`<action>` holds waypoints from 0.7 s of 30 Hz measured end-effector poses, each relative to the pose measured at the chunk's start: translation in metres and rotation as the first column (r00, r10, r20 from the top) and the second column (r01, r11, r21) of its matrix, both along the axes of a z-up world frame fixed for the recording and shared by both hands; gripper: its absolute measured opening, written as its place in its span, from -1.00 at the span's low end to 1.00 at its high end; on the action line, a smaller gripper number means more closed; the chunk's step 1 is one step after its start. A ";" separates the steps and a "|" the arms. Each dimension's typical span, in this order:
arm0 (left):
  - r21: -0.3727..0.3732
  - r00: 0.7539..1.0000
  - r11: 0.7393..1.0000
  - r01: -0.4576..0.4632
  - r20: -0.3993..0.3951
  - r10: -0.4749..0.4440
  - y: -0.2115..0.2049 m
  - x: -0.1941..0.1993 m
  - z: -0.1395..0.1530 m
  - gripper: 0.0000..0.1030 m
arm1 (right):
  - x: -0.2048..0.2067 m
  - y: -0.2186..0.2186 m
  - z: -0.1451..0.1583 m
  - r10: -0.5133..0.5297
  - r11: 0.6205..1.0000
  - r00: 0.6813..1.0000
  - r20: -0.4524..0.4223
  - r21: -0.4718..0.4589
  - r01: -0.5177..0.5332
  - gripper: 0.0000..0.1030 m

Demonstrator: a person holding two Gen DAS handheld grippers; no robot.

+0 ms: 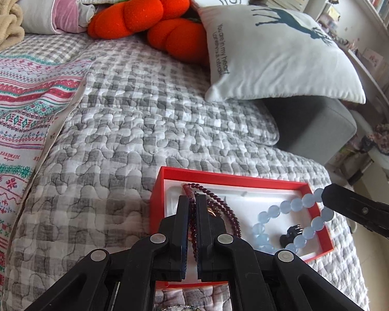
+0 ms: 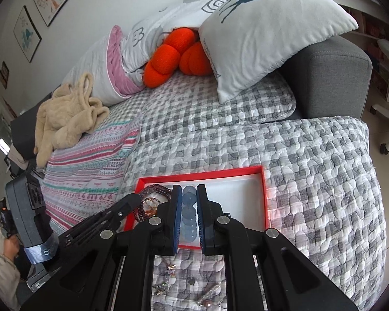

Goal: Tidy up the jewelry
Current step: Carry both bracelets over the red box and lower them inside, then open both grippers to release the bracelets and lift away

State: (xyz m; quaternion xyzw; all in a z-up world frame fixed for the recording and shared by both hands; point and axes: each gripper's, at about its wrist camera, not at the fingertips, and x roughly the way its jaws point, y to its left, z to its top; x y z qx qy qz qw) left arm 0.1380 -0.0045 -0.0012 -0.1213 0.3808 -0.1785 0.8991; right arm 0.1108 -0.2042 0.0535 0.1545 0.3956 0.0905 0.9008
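The dark red bead strand (image 1: pixel 192 208) is clamped between the left gripper (image 1: pixel 192 199) fingers, its lower part hidden by them. The pale blue bead bracelet (image 2: pixel 188 213) is pinched by the right gripper (image 2: pixel 189 194), partly concealed, over the red tray (image 2: pixel 264 197) on the quilt (image 2: pixel 311 160)
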 end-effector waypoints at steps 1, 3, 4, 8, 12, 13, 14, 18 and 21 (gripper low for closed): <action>0.002 1.000 1.000 0.001 -0.002 -0.001 -0.001 0.000 -0.001 -1.00 | 0.001 -0.005 -0.003 -0.010 1.000 1.000 -0.005 -0.004 0.010 -0.77; 0.013 1.000 1.000 0.000 -0.004 0.000 -0.004 0.001 -0.003 -1.00 | 0.004 -0.013 -0.007 -0.027 0.999 1.000 -0.006 -0.020 0.027 -0.77; 0.021 1.000 1.000 -0.001 -0.003 0.002 -0.005 0.001 -0.004 -1.00 | 0.005 -0.017 -0.008 -0.032 0.999 0.999 -0.007 -0.023 0.032 -0.77; 0.048 1.000 0.999 -0.003 0.005 0.002 -0.010 0.000 -0.004 -1.00 | 0.009 -0.030 -0.014 -0.045 0.999 0.999 -0.018 -0.008 0.045 -0.76; 0.102 1.000 0.995 -0.010 0.009 0.009 -0.015 -0.004 0.001 -0.96 | 0.008 -0.034 -0.016 -0.036 0.999 0.999 -0.027 -0.014 0.036 -0.74; 0.113 1.000 0.994 -0.006 0.015 0.004 -0.016 -0.005 0.004 -0.83 | 0.007 -0.035 -0.015 -0.027 1.000 0.999 -0.027 -0.015 0.027 -0.74; 0.120 1.000 0.993 -0.005 0.019 0.003 -0.017 -0.007 0.006 -0.59 | 0.005 -0.035 -0.013 -0.019 1.000 0.999 -0.026 -0.017 0.019 -0.72; 0.149 0.999 0.989 -0.011 0.037 0.005 -0.016 -0.018 0.016 -0.18 | -0.006 -0.035 -0.007 -0.001 0.998 1.000 -0.020 -0.058 0.000 -0.45; 0.176 0.999 0.984 -0.013 0.039 0.006 -0.015 -0.029 0.019 0.06 | -0.017 -0.036 -0.005 0.006 0.997 1.000 -0.028 -0.081 -0.008 -0.44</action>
